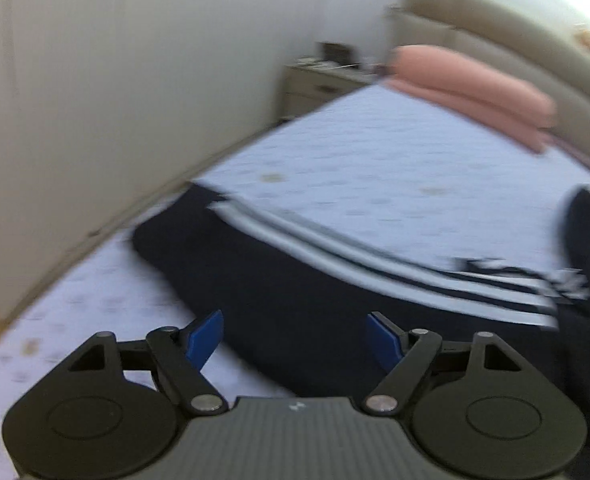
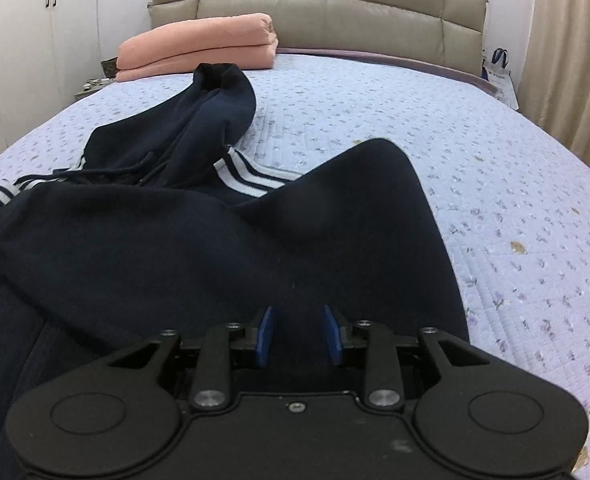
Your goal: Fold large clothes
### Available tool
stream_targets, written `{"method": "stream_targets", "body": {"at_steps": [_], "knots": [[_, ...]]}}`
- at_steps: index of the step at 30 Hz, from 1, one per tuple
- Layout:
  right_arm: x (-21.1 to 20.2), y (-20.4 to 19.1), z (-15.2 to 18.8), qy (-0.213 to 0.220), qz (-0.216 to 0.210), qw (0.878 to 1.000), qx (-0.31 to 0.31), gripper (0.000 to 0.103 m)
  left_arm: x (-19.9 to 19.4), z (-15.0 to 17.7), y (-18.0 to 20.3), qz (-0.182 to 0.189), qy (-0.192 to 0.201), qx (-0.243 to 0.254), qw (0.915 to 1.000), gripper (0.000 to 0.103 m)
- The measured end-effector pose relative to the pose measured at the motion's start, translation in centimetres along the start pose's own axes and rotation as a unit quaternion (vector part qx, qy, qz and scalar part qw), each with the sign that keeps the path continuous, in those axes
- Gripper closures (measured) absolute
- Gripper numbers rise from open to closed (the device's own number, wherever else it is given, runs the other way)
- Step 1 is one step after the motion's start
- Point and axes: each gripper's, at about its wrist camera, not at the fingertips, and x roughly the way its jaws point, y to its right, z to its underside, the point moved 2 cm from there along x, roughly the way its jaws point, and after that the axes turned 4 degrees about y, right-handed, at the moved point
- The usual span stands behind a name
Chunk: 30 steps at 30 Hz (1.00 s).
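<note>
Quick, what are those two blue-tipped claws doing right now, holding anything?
Left gripper: open wide, holding nothing, above the dark hoodie.
Right gripper: partly closed over the hoodie; whether it grips the cloth cannot be told.

My left wrist view sits low over the bed [image 1: 375, 168], angled toward the headboard's [image 1: 495, 36] left corner. My right looks straight at it. Both share the hoodie [image 2: 175, 240] and pink blanket [image 2: 199, 46].

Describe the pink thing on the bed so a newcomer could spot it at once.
Start at the beige padded headboard of the bed. Just below its left end, on the lilac flowered cover, lies a folded pink blanket, doubled into a thick, neat stack. Unlike the dark striped hoodie sprawled nearer the camera, it is plain, pale and tidy.
</note>
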Motion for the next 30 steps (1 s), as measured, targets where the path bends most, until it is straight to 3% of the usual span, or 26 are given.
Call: {"method": "stream_targets", "body": {"at_steps": [3,5,7,9,10,11,13,15,17,19,22,23,25,27,30], "knots": [[0.3,-0.1,0.5,-0.002,0.001,1.0,0.001,0.065,2.1,-0.5,-3.1,-0.024,-0.026,-0.041,0.9985,0.022],[0.3,-0.4,0.5,-0.001,0.002,1.0,0.0,0.065,4.1,-0.6,-4.2,-0.005,-0.058,-0.074,0.9956,0.02],[0.4,-0.6,0.4,-0.002,0.001,1.0,0.001,0.065,5.2,-0.9,-4.2,0.01,-0.047,-0.067,0.9966,0.019],[0.4,-0.7,0.4,-0.002,0.003,1.0,0.0,0.065,5.8,-1.1,-3.1,0.004,-0.031,-0.036,0.9989,0.04],[0.4,-0.8,0.4,-0.002,0.005,1.0,-0.003,0.065,5.8,-1.3,-2.5,-0.013,-0.018,-0.017,0.9996,0.063],[0.4,-0.9,0.4,-0.002,0.006,1.0,-0.005,0.065,5.8,-1.6,-2.1,-0.027,0.0,0.002,0.9996,0.098],[0.4,-1.0,0.3,-0.003,0.008,1.0,-0.006,0.064,5.3,-2.1,-1.9,-0.027,0.016,0.009,0.9995,0.097],[0.4,-1.0,0.3,-0.004,0.009,1.0,-0.007,0.064,3.4,-3.1,-2.6,-0.034,0.058,0.0,0.9977,0.097],[0.5,-1.0,0.3,-0.003,0.009,1.0,-0.007,0.064,1.3,-4.3,-4.1,-0.073,0.102,-0.011,0.992,0.097],[0.5,-1.0,0.4,-0.002,0.009,1.0,-0.003,0.063,0.3,-5.2,-6.2,-0.126,0.12,-0.033,0.9841,0.097],[0.5,-1.0,0.4,0.0,0.01,1.0,0.004,0.063,0.7,-5.7,-8.2,-0.22,0.117,-0.03,0.9679,0.092],[0.5,-1.0,0.4,-0.001,0.008,1.0,0.007,0.063,1.3,-5.7,-8.5,-0.237,0.102,-0.02,0.9658,0.085],[0.1,-1.1,0.2,0.001,-0.006,1.0,0.014,0.061,1.4,-5.2,-8.3,-0.254,0.088,-0.009,0.9631,0.083],[-0.7,-1.5,0.1,0.01,-0.017,1.0,0.011,0.056,-0.5,-4.3,-6.2,-0.231,0.125,0.005,0.9649,0.078],[-1.9,-2.6,0.2,0.027,-0.027,0.999,-0.017,0.052,-3.9,-3.3,-0.9,-0.13,0.183,0.04,0.9736,0.051]]}}
